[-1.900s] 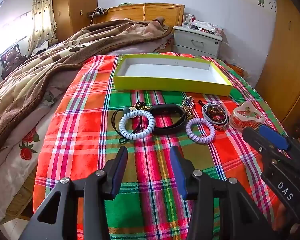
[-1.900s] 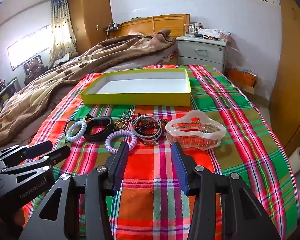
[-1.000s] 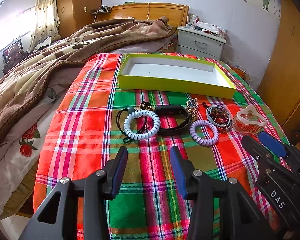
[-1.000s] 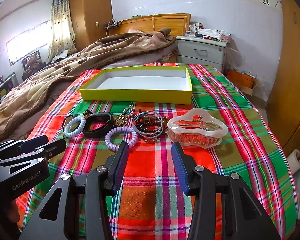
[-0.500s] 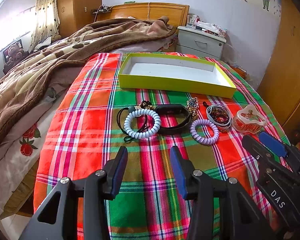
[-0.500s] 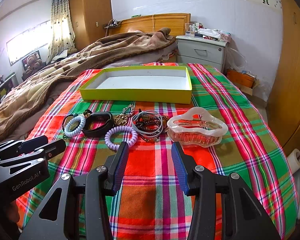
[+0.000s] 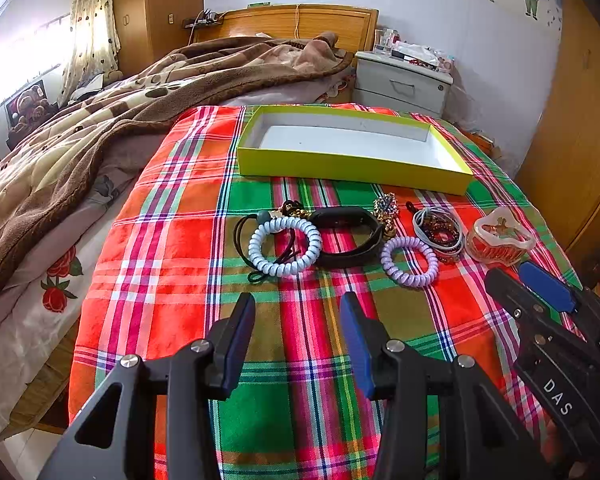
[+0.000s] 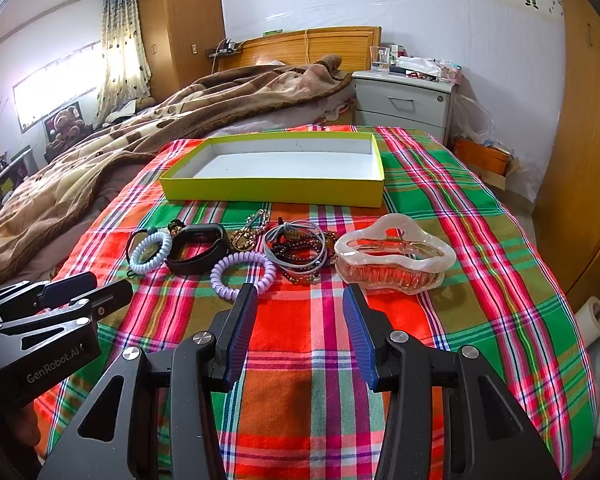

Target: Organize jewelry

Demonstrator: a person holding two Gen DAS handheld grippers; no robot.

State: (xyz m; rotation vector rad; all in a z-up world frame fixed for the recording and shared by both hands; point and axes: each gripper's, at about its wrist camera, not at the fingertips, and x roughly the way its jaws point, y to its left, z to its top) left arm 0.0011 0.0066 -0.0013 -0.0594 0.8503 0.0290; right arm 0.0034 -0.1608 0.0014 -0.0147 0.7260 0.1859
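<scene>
An empty yellow-green box [image 7: 352,170] [image 8: 276,192] stands on the plaid cloth. In front of it lies a row of jewelry: a pale blue coil band [image 7: 285,246] [image 8: 151,252], a black wristband [image 7: 350,236] [image 8: 198,250], gold chains [image 7: 386,208] [image 8: 249,232], a purple coil band [image 7: 409,256] [image 8: 243,274], a bundle of bracelets [image 7: 438,228] [image 8: 298,250] and a pink hair claw [image 7: 502,236] [image 8: 394,258]. My left gripper [image 7: 298,312] is open and empty, short of the blue coil band. My right gripper [image 8: 300,300] is open and empty, just short of the purple band and the claw.
The plaid cloth [image 7: 172,248] covers the foot of a bed. A brown blanket [image 7: 100,120] lies at the left. A grey nightstand [image 7: 400,84] stands behind the box. A wooden wardrobe [image 8: 588,160] is on the right.
Both grippers stay open and almost still over the last second; earlier the views shifted slightly. Nothing on the cloth has moved.
</scene>
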